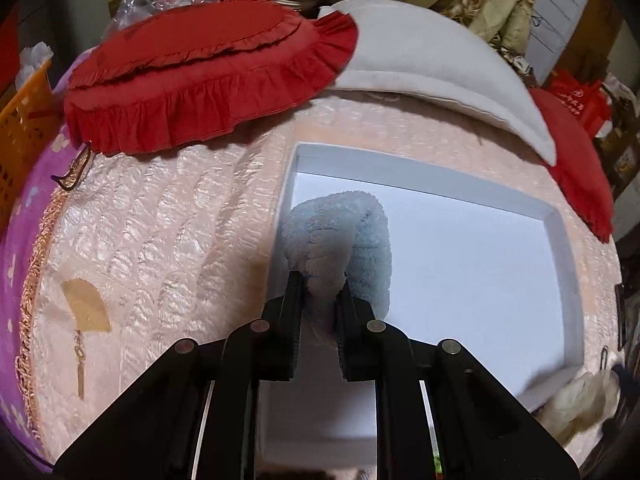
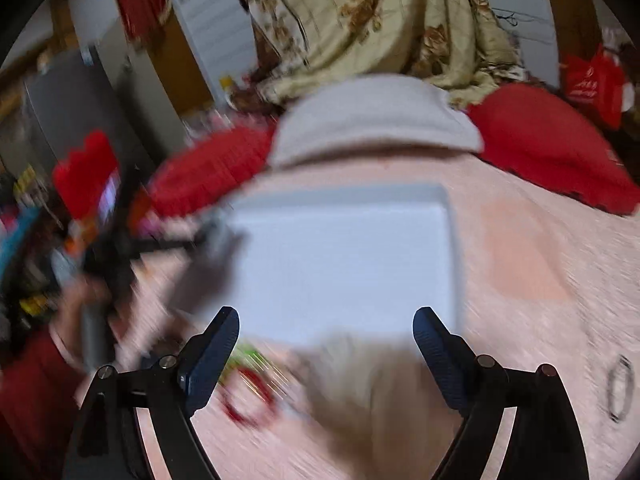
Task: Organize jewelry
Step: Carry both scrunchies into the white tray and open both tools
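A pale blue fluffy scrunchie [image 1: 340,236] hangs over a white box [image 1: 480,248] on a pink textured bedspread [image 1: 180,220], beside a red frilled cushion [image 1: 192,92], a white pillow [image 1: 432,64] and a beige floral blanket [image 2: 380,20].

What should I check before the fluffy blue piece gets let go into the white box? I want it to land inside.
1. Left gripper shut on the fluffy blue piece: ok.
2. Piece over the white box, past its left wall: ok.
3. Box floor bare where it would land: ok.
4. Right gripper open and holding nothing: ok.
5. Right gripper out of the left one's way: cannot tell, picture blurred.
6. Beige fluffy item outside the box's near edge: ok.
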Demonstrator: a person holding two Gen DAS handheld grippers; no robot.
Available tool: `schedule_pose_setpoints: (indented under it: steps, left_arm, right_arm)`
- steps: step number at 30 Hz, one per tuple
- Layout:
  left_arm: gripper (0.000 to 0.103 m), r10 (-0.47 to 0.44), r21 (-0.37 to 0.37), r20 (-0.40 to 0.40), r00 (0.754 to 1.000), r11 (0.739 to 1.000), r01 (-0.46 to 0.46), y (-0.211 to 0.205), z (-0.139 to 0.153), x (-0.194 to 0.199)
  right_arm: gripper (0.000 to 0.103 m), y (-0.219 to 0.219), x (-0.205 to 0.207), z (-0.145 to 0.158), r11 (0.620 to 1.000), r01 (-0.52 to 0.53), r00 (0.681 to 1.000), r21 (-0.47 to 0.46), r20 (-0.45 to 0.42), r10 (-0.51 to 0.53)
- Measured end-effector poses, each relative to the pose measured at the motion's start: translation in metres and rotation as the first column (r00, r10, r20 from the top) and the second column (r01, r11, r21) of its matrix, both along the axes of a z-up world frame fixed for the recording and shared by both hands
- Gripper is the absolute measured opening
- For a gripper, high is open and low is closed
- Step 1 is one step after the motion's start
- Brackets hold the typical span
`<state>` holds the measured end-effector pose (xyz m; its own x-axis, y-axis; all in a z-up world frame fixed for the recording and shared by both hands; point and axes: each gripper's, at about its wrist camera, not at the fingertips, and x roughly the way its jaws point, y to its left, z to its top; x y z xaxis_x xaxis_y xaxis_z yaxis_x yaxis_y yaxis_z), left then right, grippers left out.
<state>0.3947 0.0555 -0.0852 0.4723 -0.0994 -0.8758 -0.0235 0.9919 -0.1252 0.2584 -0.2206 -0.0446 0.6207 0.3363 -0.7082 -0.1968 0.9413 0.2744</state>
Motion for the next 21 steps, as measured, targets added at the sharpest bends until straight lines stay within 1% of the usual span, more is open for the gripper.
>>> schedule_pose_setpoints:
  steps: [1, 4, 6, 7, 9, 10, 11, 12, 14, 16, 18, 20, 21]
  left_arm:
    - [0.013, 0.005, 0.0, -0.005, 1.0, 1.0, -0.005, -0.001, -0.001, 0.001]
    - [0.016, 0.012, -0.024, -0.023, 1.0, 1.0, -0.013, 0.001, -0.002, 0.003]
    - [0.018, 0.003, -0.045, -0.022, 1.0, 0.999, -0.004, -0.001, 0.003, 0.0]
    - [0.019, -0.006, -0.055, -0.019, 1.0, 0.998, 0.005, -0.002, 0.008, -0.003]
    - [0.02, -0.031, -0.069, -0.002, 1.0, 0.997, 0.031, -0.004, 0.02, -0.011]
    - [0.021, -0.042, -0.07, 0.013, 0.999, 0.997, 0.043, -0.004, 0.027, -0.016]
    - [0.021, -0.049, -0.068, 0.029, 0.998, 0.996, 0.051, -0.004, 0.033, -0.021]
    - [0.022, -0.055, -0.069, 0.049, 0.997, 0.996, 0.059, -0.004, 0.042, -0.027]
    - [0.027, -0.063, -0.085, 0.089, 0.994, 0.994, 0.071, -0.002, 0.057, -0.04]
    - [0.044, -0.051, -0.106, 0.139, 0.989, 0.992, 0.066, 0.005, 0.07, -0.055]
    - [0.053, -0.029, -0.121, 0.194, 0.981, 0.991, 0.053, 0.013, 0.08, -0.068]
    - [0.055, -0.005, -0.112, 0.223, 0.975, 0.993, 0.031, 0.017, 0.082, -0.075]
    - [0.055, 0.002, -0.092, 0.216, 0.976, 0.996, 0.018, 0.019, 0.08, -0.076]
  right_arm:
    - [0.087, -0.002, -0.006, -0.008, 0.999, 0.008, 1.0, -0.04, -0.013, -0.008]
    - [0.087, -0.008, -0.015, -0.03, 0.996, 0.037, 0.998, -0.087, -0.041, -0.041]
    - [0.087, -0.009, -0.016, -0.038, 0.986, 0.078, 0.996, -0.15, -0.028, -0.083]
    - [0.085, -0.01, -0.015, -0.041, 0.982, 0.093, 0.995, -0.164, -0.022, -0.098]
    - [0.062, -0.016, -0.012, -0.046, 0.985, 0.1, 0.994, -0.141, -0.035, -0.106]
    - [0.038, -0.018, -0.01, -0.048, 0.987, 0.098, 0.993, -0.126, -0.059, -0.106]
    - [0.028, -0.021, -0.009, -0.049, 0.989, 0.097, 0.991, -0.11, -0.079, -0.106]
    - [0.026, -0.022, -0.009, -0.048, 0.991, 0.098, 0.991, -0.09, -0.084, -0.106]
    - [0.018, -0.023, -0.015, -0.039, 0.992, 0.094, 0.992, -0.079, -0.072, -0.1]
    - [0.016, -0.018, -0.024, -0.029, 0.992, 0.09, 0.994, -0.087, -0.055, -0.095]
    - [0.016, -0.015, -0.03, -0.015, 0.993, 0.082, 0.996, -0.081, -0.036, -0.085]
    - [0.016, -0.008, -0.028, 0.0, 0.995, 0.069, 0.997, -0.071, -0.013, -0.07]
    - [0.016, -0.004, -0.026, 0.007, 0.996, 0.061, 0.998, -0.067, -0.002, -0.061]
